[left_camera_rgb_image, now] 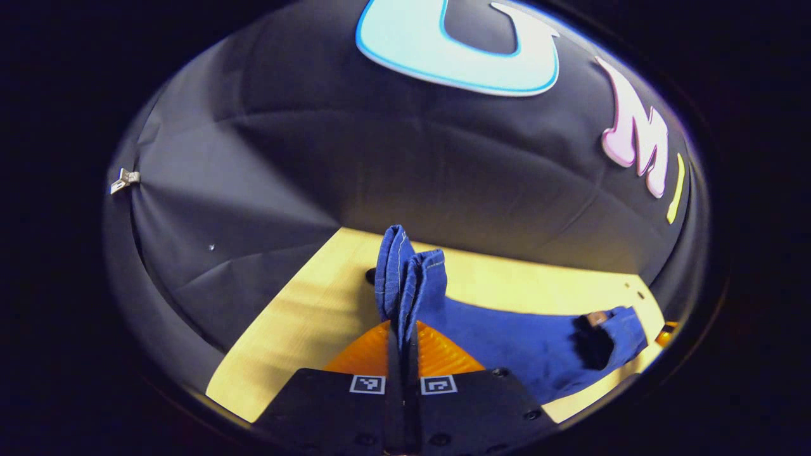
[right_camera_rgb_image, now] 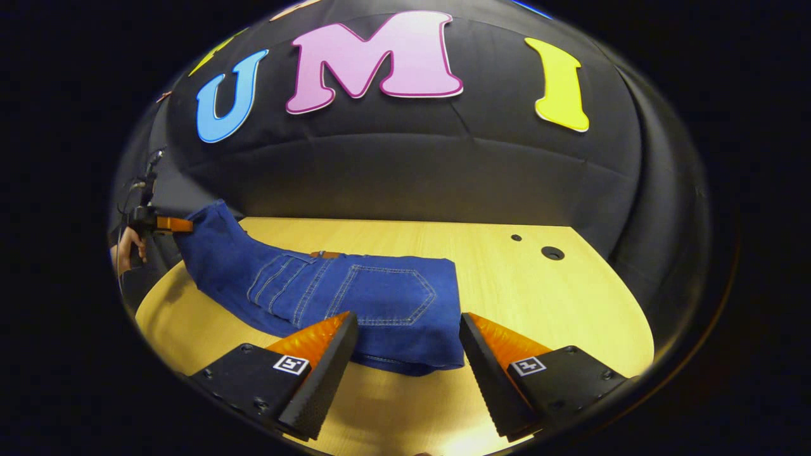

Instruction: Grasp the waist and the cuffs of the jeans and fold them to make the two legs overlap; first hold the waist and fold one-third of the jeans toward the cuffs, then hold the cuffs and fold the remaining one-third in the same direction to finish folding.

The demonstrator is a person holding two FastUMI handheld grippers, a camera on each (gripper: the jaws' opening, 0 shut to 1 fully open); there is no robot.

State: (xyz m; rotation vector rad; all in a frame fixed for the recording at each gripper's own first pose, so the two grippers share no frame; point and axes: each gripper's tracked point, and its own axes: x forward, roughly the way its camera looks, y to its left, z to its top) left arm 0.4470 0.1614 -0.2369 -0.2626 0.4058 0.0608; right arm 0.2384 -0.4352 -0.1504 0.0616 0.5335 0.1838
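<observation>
Clearly the cuff end is in hand: the left gripper (left_camera_rgb_image: pixel 403 354) is clamped tight on the bunched cuffs (left_camera_rgb_image: pixel 408 272) of the jeans (right_camera_rgb_image: pixel 355 297), lifting them off the wooden table (right_camera_rgb_image: pixel 538 285); the legs already lie overlapped, running across to the waist (right_camera_rgb_image: pixel 412 329), which rests flat on the table; the right gripper (right_camera_rgb_image: pixel 405 354) hovers there with its jaws spread wide, straddling the waist edge, holding nothing; by my reading the thirds fold is starting, so the next move calls for closing on the waist and carrying it toward the cuffs
</observation>
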